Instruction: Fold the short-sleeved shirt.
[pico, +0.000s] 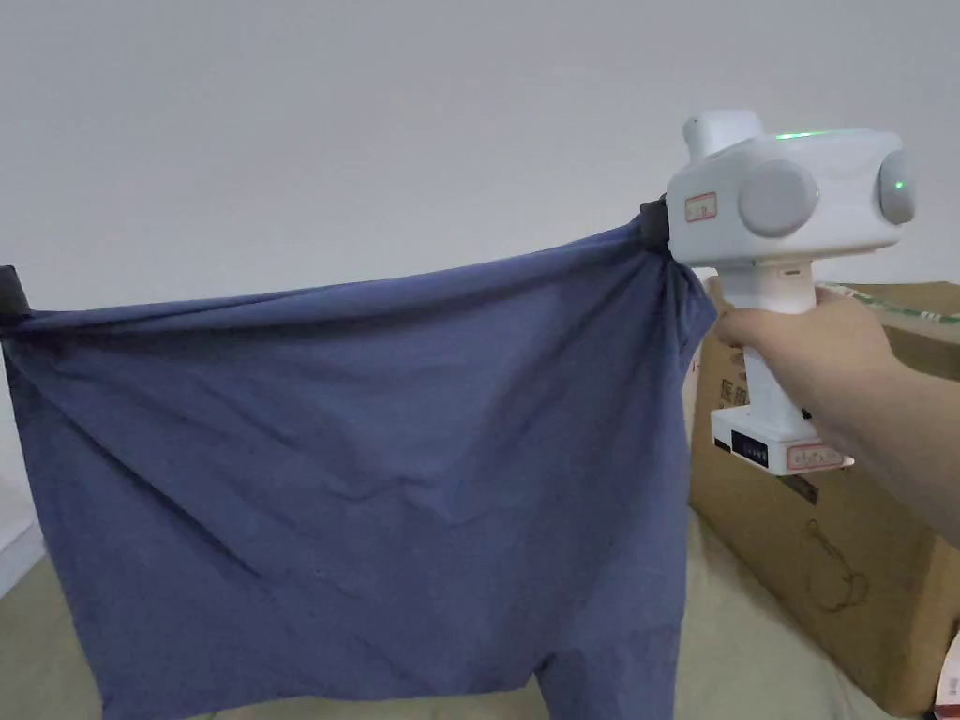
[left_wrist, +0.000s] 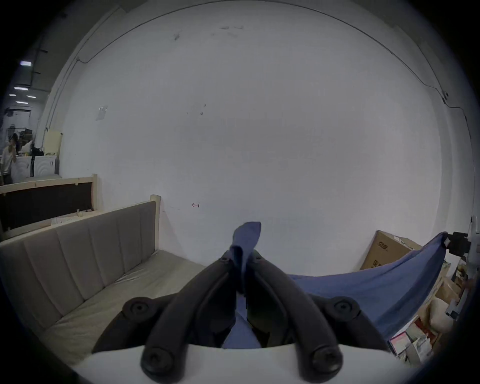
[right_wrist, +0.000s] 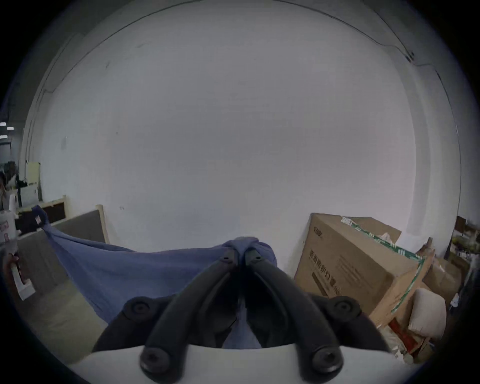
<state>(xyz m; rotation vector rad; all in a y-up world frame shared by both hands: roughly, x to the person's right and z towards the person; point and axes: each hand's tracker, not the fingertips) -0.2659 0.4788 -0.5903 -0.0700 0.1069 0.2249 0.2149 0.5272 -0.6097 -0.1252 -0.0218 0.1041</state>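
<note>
Clearly, the blue shirt (pico: 356, 469) hung in the air, stretched wide between the two grippers above a beige mattress (pico: 750, 656). The right gripper (pico: 653, 225) had its jaws clamped on a bunched corner of the cloth, and in the right gripper view the fabric was squeezed between both jaws. The left gripper (left_wrist: 241, 257) was pinching the opposite corner in the same way, with a small tongue of cloth standing up past the jaw tips.

Several things could have gone wrong from there, in my judgement. Each hold was only on a small bunch of thin fabric, so a hard pull apart could have dragged a corner out, and the shirt would then have dropped in a heap. The top edge sagged a little in the middle, so if it was lowered unevenly, the cloth could have landed with wrinkles. The cardboard box (pico: 844, 525) stood near the right hand (pico: 806, 347), and the hem could have caught on it.

Printed characters were on the side of the box and red-framed stickers on the gripper body, but I leave them unread.
</note>
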